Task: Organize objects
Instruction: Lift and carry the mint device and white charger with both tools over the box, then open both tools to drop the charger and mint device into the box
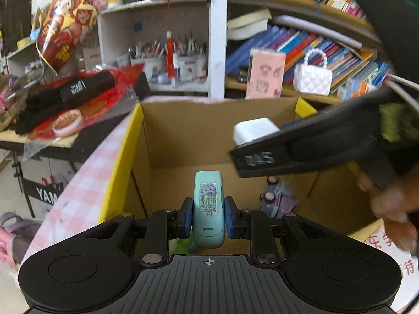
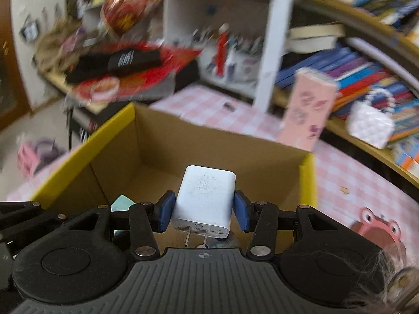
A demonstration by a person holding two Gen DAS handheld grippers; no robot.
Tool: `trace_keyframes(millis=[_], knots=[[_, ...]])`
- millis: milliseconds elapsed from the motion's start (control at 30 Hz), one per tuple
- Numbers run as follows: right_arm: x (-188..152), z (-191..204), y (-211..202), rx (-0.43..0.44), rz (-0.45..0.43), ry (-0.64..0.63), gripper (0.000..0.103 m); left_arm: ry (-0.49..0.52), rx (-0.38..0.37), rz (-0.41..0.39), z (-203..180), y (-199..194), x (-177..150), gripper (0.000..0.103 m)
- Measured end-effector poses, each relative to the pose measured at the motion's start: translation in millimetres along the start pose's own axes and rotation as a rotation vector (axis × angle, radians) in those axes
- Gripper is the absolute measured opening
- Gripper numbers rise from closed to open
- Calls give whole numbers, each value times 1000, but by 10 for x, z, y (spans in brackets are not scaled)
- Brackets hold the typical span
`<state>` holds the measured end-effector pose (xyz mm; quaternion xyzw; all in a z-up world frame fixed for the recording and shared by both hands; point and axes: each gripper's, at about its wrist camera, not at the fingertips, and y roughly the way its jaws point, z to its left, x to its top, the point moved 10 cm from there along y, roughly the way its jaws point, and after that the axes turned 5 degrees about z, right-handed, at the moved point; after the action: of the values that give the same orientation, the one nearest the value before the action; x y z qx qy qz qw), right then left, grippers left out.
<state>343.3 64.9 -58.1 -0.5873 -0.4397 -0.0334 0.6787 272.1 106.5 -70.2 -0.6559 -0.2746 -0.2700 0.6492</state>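
Both grippers hang over the open cardboard box (image 1: 209, 136), each with something clamped between its blue pads. The left gripper (image 1: 208, 216) has its fingers drawn narrow on a mint-green gadget with a jellyfish sticker (image 1: 208, 204), gripped at its lower half so most of the body stands beyond the pads. The right gripper (image 2: 204, 210) holds a white wall charger (image 2: 205, 200) by its flat sides, prongs pointing back toward the camera. In the left wrist view the right gripper's black body crosses just above and to the right of the green gadget, so the likeliest trouble is the two tools knocking together over the box, which could twist either item out of its pads. The charger's smooth faces look slippery, and a tilt or jolt might let it slide free. A small purple toy with pink wheels (image 1: 275, 196) already lies on the box floor; dropping either item from this height could land on it or bounce. A release near the yellow-edged wall risks the item tipping onto the pink checked surface (image 2: 348, 178).
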Motion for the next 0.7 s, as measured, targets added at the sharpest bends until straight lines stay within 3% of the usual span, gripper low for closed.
trace_keyframes(millis=[200,367,467,500,567,700], knots=[[-41,103,334,34,162,-74,45,-26,-3,36,18,95,-30,23],[-87,75,382,48,208,-50,46,-30,-4,43,3,132,-27,24],[-50,56,333,36,172,-39,47,-34,-8,24,0,103,-26,30],[-23,51,290,28,143,-37,56,-35,-17,17,-11,84,-24,38],[30,39,216,20,90,-27,61,-36,-33,-10,-43,22,2,53],[142,-28,-39,-2,-13,30,61,-31,-39,-90,-75,-176,101,61]])
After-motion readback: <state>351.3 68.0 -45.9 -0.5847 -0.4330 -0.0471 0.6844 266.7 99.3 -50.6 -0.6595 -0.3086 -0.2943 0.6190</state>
